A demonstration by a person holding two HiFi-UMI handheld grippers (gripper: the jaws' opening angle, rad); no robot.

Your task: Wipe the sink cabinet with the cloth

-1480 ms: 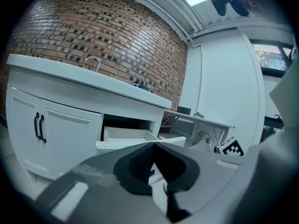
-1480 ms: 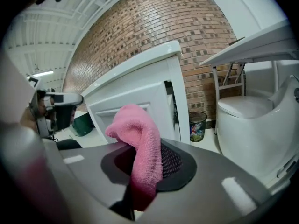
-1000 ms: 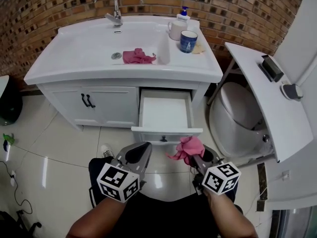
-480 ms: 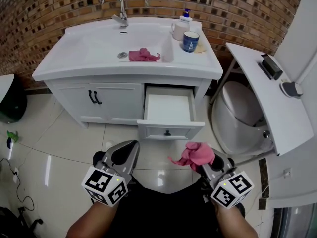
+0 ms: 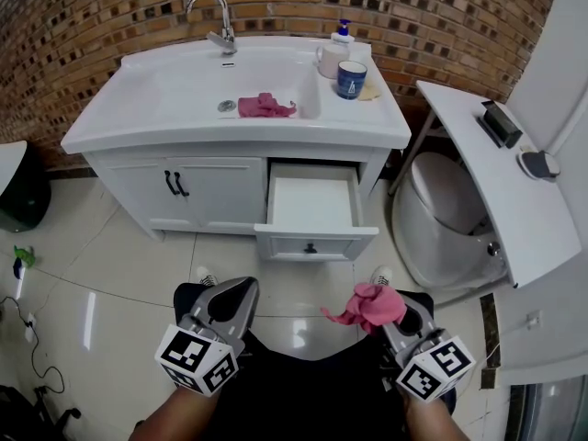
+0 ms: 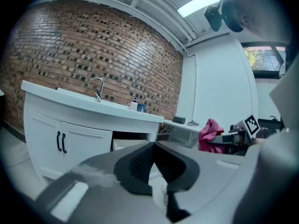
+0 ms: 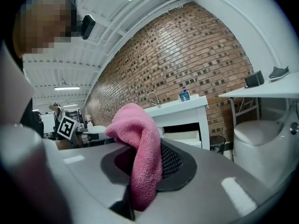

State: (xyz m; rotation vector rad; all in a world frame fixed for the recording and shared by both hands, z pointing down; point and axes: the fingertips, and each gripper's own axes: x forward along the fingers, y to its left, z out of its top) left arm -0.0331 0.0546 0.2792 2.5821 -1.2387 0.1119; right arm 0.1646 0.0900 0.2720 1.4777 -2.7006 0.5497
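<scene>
Approach step, held low: my right claw point(image 5: 393, 312) clamps the cloth point(image 5: 367, 306), left claw point(image 5: 230, 303) closed on nothing, both well short of the cabinet point(image 5: 211, 189); next I'd judge: carry cloth forward, press it flat to the front

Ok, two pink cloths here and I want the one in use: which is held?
The pink cloth clamped in the right tool; the other cloth lies loose in the sink basin.
</scene>
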